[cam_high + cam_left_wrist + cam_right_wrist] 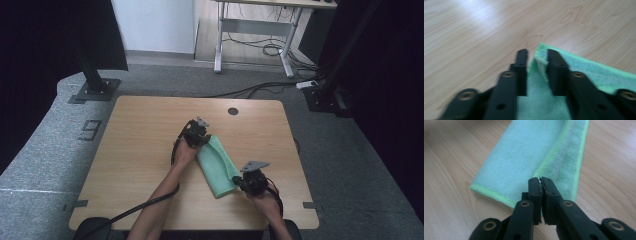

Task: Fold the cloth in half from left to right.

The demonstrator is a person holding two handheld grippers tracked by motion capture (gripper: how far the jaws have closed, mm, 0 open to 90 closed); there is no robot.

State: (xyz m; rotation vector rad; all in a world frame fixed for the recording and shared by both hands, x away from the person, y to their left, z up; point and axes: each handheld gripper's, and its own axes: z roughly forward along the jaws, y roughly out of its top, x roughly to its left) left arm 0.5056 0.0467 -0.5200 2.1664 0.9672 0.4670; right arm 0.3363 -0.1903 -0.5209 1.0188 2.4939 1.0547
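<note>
Right gripper (540, 179) jaws pinched together on the folded edge of the green microfiber cloth (524, 152), near its front corner. Cloth lies folded lengthwise, flat on the wooden table (446, 202), lime hem along its near edge.

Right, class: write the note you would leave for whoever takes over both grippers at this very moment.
Left gripper: jaws apart around the far corner of the green microfibre cloth, the hem loose between them, not pinched.
Right gripper: shut on the cloth's folded edge at the near end.
Cloth: lies folded into a long narrow strip, slanting across the middle of the wooden table.
Done: the lengthwise fold is laid down.
Left: probably release the right grip, then fold the strip again or smooth it.
</note>
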